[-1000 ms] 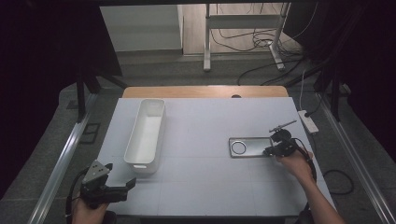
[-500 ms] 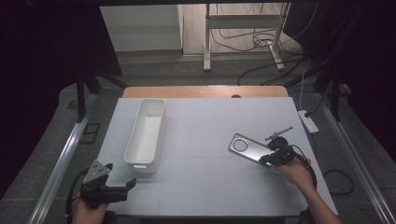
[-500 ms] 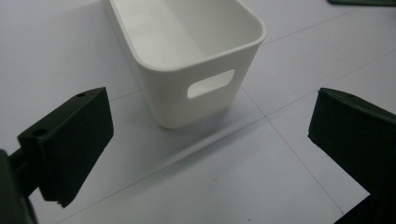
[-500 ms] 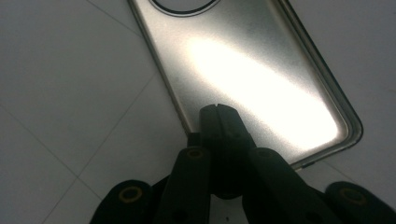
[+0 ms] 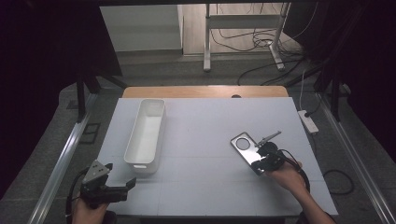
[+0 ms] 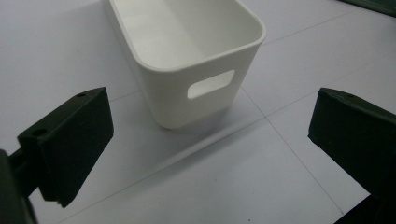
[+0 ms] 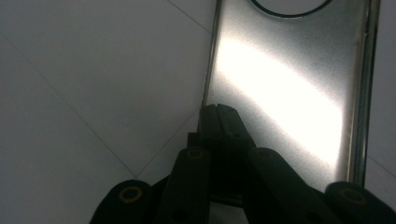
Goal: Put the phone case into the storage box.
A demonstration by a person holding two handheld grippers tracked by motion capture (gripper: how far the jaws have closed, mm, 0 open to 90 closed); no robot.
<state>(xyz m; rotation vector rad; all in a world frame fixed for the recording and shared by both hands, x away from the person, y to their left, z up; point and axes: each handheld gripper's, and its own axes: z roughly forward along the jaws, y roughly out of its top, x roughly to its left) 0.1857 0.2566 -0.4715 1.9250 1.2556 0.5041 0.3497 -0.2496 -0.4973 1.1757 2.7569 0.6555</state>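
A shiny metal plate (image 5: 244, 146) with a round ring at its far end lies slanted on the white table at the right. My right gripper (image 5: 259, 165) is shut on the plate's near edge. In the right gripper view the closed fingertips (image 7: 217, 113) pinch the left rim of the metal plate (image 7: 285, 93). A long white bin (image 5: 132, 135) stands left of centre, with nothing in it. My left gripper (image 5: 120, 176) hovers at the front left corner with its jaws wide open. In the left gripper view the white bin (image 6: 205, 105) shows its handle slot between the open jaws of the left gripper (image 6: 212, 154).
The white table (image 5: 201, 135) has a wooden strip (image 5: 205, 91) along its far edge. A power strip (image 5: 308, 120) lies off the right side. Cables and a metal stand (image 5: 243, 37) sit on the floor beyond.
My right gripper has pulled toward the front and turned the metal plate from level with the table edge to a diagonal. The left gripper has stayed still.
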